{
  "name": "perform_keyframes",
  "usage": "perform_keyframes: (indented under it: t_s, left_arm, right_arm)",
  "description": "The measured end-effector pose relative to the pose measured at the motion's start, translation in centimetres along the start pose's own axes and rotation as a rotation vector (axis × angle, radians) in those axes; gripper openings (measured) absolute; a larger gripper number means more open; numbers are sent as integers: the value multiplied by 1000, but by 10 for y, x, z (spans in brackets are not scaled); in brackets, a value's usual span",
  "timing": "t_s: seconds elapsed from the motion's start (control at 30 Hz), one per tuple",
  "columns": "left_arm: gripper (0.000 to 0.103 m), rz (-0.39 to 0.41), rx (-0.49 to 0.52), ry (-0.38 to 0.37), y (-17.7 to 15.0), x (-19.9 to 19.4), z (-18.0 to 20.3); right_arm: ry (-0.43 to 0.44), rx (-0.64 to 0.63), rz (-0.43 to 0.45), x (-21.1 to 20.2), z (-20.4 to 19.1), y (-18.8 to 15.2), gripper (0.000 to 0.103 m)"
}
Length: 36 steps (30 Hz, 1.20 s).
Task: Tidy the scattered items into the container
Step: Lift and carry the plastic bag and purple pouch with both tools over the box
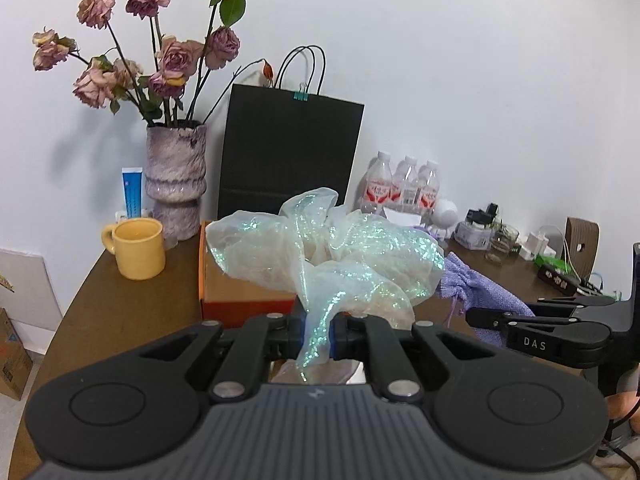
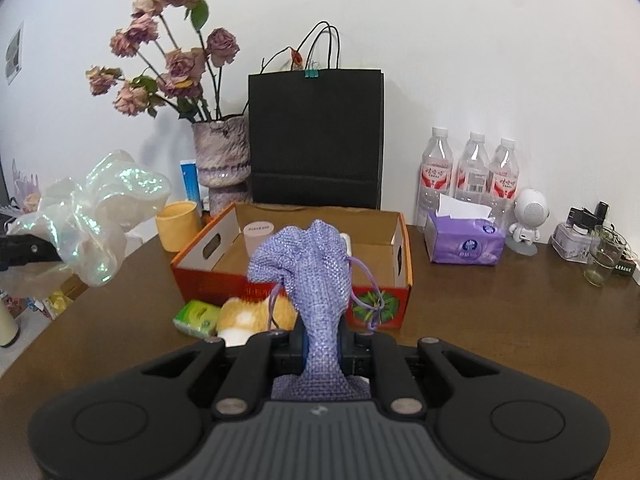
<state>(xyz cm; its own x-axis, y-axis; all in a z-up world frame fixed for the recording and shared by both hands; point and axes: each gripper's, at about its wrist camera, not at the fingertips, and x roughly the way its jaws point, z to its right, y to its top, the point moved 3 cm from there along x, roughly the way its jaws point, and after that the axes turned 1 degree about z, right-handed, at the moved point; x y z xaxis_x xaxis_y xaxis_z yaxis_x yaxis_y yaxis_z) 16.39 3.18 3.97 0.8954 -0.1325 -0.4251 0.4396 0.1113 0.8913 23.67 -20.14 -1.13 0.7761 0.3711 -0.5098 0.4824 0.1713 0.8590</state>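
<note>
My left gripper (image 1: 318, 334) is shut on an iridescent sheer pouch (image 1: 328, 252) and holds it up in front of the orange cardboard box (image 1: 240, 300). The pouch also shows at the left of the right wrist view (image 2: 96, 216). My right gripper (image 2: 322, 346) is shut on a purple knit drawstring pouch (image 2: 308, 264), held just in front of the open box (image 2: 384, 292). The purple pouch shows in the left wrist view (image 1: 480, 284) with the right gripper's fingers (image 1: 520, 326). A green packet (image 2: 198, 318) and an orange plush toy (image 2: 248, 312) lie on the table before the box. A white cup (image 2: 258, 236) stands inside the box.
Behind the box stand a black paper bag (image 2: 316, 136), a vase of dried roses (image 2: 220, 160) and a yellow mug (image 2: 178, 224). To the right are three water bottles (image 2: 472, 172), a purple tissue pack (image 2: 464, 240), a white figurine (image 2: 528, 216) and a glass jar (image 2: 604, 256). The brown table (image 2: 500, 320) extends right.
</note>
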Motion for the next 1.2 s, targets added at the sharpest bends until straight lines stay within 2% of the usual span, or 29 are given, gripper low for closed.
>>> perform_keyframes:
  t_s: [0.3, 0.6, 0.9, 1.2]
  left_arm:
    - [10, -28, 24, 35, 42, 34, 3]
    - [10, -57, 0, 64, 75, 74, -3]
    - [10, -99, 21, 147, 95, 120, -16]
    - [10, -146, 1, 160, 107, 178, -25]
  right_arm:
    - [-5, -26, -48, 30, 7, 46, 10]
    - [-28, -14, -92, 76, 16, 80, 10]
    - [-43, -15, -150, 131, 20, 93, 10]
    - [-48, -17, -191, 185, 20, 106, 10]
